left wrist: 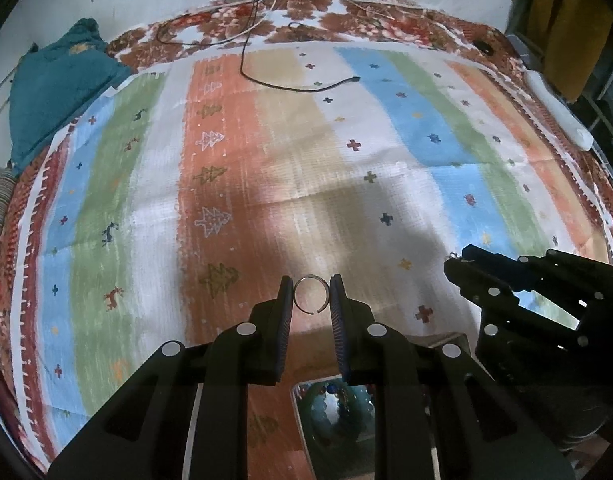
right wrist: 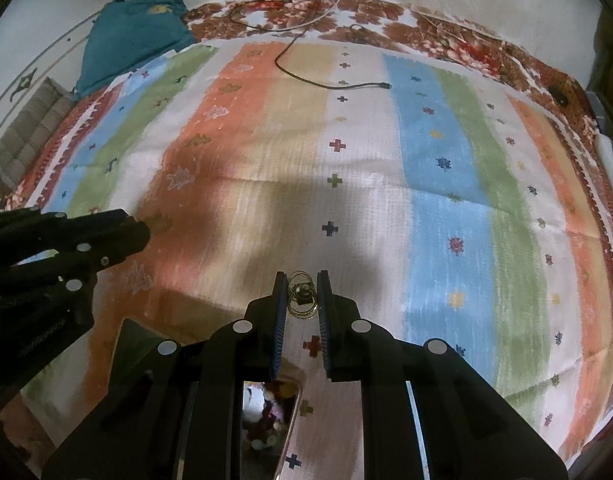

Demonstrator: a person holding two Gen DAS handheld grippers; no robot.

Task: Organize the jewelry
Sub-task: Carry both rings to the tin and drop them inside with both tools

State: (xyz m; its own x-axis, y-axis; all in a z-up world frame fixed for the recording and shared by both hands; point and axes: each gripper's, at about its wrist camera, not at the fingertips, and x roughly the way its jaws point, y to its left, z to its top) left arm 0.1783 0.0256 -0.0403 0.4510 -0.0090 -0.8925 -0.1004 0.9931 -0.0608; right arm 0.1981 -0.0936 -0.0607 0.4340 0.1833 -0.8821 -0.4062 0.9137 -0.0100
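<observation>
Below your left tongs sits an open case holding blue-green beads; a second case of mixed pieces lies under your right tongs. Your left tongs pinch a silver ring between their tips, your right grip gold hoop earrings, both above the striped cloth.

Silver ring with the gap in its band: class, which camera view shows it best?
The left wrist view. The silver ring sits centred between the left gripper jaws, its open gap visible against the cloth. In the right wrist view the left gripper appears only side-on at the edge, and the ring cannot be made out.
</observation>
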